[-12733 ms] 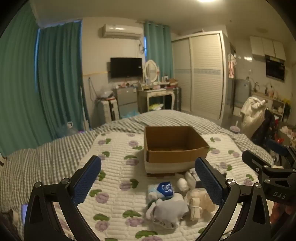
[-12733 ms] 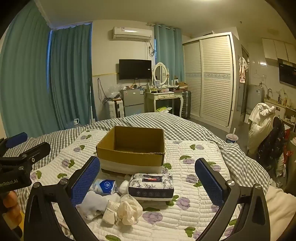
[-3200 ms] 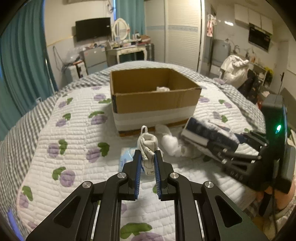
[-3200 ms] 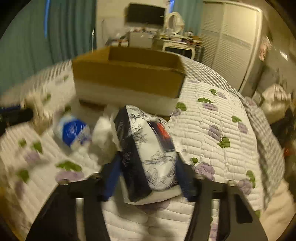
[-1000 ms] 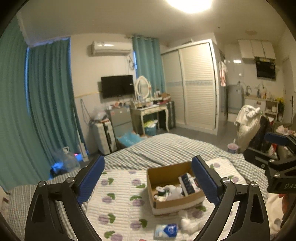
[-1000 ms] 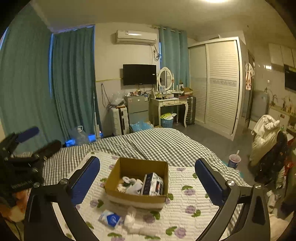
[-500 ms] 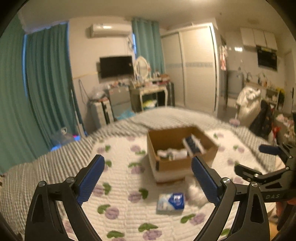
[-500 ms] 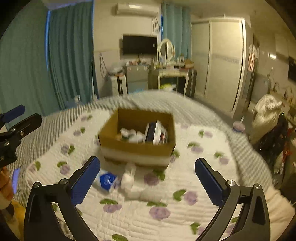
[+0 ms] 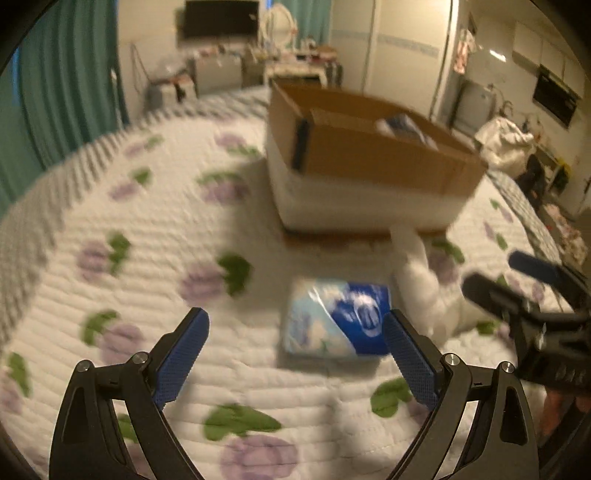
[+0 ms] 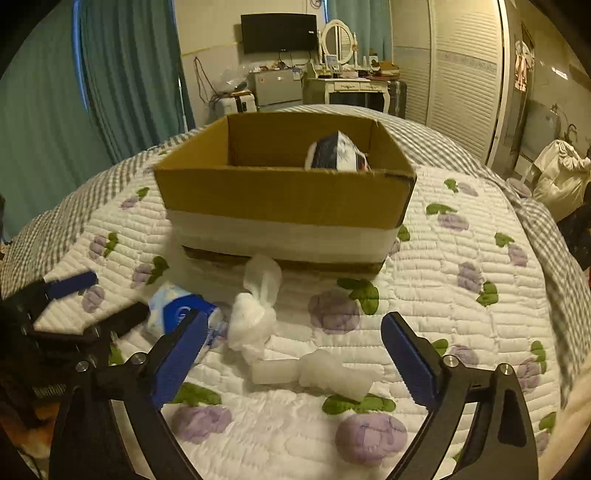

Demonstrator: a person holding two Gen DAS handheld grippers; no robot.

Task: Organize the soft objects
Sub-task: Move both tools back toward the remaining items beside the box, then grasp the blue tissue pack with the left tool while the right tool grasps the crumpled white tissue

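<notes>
A cardboard box [image 10: 284,192] stands on the quilted bed and holds a dark floral tissue pack [image 10: 338,152]; the box also shows in the left wrist view [image 9: 369,162]. A blue and white tissue pack [image 9: 334,323] lies on the quilt in front of it, also in the right wrist view [image 10: 177,310]. White soft items [image 10: 258,310] lie beside it, with another white piece [image 10: 332,373] nearer me. My left gripper [image 9: 295,354] is open and empty, low over the quilt just short of the blue pack. My right gripper [image 10: 291,354] is open and empty above the white items.
The floral quilt [image 10: 461,295] covers the bed, with a grey checked blanket [image 10: 546,229] at its edges. Teal curtains [image 10: 110,81], a TV [image 10: 279,33], a dressing table [image 10: 347,88] and a wardrobe [image 10: 465,81] stand beyond the bed.
Both grippers have dropped and moved in close to the bed. The box and the loose items now fill the views. Both stay open.
</notes>
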